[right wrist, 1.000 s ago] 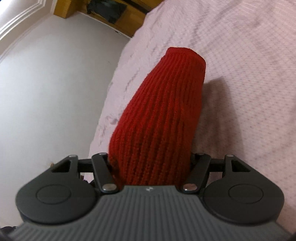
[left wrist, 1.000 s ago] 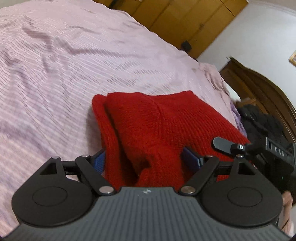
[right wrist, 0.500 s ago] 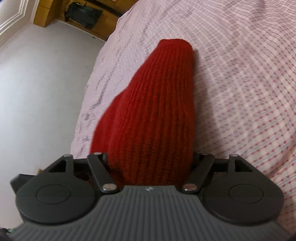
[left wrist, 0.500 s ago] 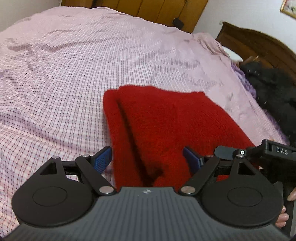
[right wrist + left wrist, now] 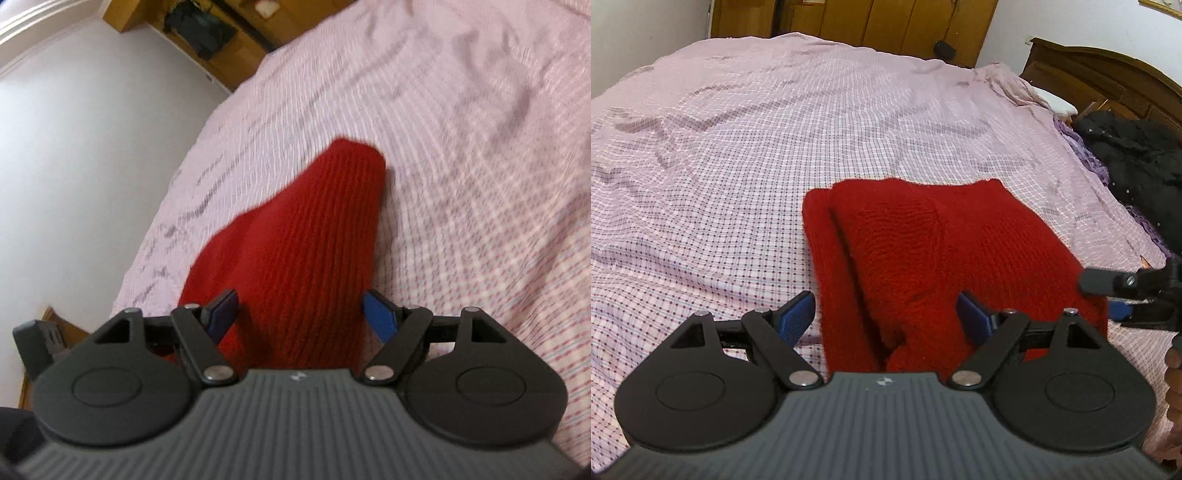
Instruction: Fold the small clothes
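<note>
A red knit garment [image 5: 934,254] lies folded flat on the pink checked bedspread [image 5: 738,147]. My left gripper [image 5: 886,314] is open, its blue pads standing apart on either side of the garment's near edge. The right gripper shows at the right edge of the left wrist view [image 5: 1126,291], at the garment's right corner. In the right wrist view the garment [image 5: 303,251] stretches away from my right gripper [image 5: 301,314], which is open with its blue pads standing clear of the knit on both sides.
A dark wooden headboard [image 5: 1108,81] and a heap of black clothing [image 5: 1137,158] are at the right. Wooden wardrobes [image 5: 857,22] stand beyond the bed. A white wall [image 5: 74,166] is to the left in the right wrist view.
Both grippers have opened and let go of the red garment. It has dropped flat onto the bedspread. Both grippers have drawn back a little.
</note>
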Demonstrator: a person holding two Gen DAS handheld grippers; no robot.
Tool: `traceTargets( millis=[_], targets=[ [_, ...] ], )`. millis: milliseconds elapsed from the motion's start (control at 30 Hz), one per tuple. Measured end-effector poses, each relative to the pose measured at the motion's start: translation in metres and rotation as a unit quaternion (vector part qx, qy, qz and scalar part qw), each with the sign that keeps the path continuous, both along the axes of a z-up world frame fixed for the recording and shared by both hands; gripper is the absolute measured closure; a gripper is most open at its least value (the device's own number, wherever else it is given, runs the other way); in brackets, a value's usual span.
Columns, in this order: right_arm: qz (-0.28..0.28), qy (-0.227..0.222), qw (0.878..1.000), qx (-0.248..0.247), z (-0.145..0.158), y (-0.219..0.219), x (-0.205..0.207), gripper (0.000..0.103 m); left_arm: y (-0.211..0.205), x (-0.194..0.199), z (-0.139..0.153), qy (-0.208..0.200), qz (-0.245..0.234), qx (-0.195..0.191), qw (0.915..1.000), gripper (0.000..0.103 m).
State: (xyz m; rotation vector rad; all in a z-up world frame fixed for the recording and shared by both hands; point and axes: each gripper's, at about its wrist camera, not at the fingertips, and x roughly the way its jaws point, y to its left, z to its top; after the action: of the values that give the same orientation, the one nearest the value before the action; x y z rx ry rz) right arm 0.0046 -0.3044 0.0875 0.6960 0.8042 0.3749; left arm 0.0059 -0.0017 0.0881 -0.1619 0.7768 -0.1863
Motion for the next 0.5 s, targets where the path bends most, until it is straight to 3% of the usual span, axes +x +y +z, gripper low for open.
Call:
traceTargets(
  millis=[133, 233, 300, 367, 500],
  targets=[
    [0.004, -0.024, 0.999, -0.027, 0.009, 0.0, 0.003, 0.026, 0.0, -0.001, 0.006, -0.007, 0.0, 0.007, 0.9999, 0.016],
    [0.016, -0.051, 0.994, -0.093, 0.018, 0.017, -0.012, 0.026, 0.0, 0.001, 0.006, -0.006, 0.001, 0.014, 0.9999, 0.016],
    [0.029, -0.069, 0.985, -0.154, 0.018, 0.032, -0.021, 0.026, 0.0, 0.004, 0.005, -0.001, 0.004, 0.011, 0.9999, 0.016],
    [0.05, -0.088, 0.97, -0.223, 0.019, 0.049, -0.036, 0.026, 0.001, 0.005, 0.005, 0.002, 0.006, 0.007, 1.0, 0.016],
    [0.096, -0.114, 0.938, -0.313, 0.009, 0.077, -0.049, 0.029, 0.001, 0.002, 0.011, -0.003, 0.007, 0.007, 0.9999, 0.016]
  ],
)
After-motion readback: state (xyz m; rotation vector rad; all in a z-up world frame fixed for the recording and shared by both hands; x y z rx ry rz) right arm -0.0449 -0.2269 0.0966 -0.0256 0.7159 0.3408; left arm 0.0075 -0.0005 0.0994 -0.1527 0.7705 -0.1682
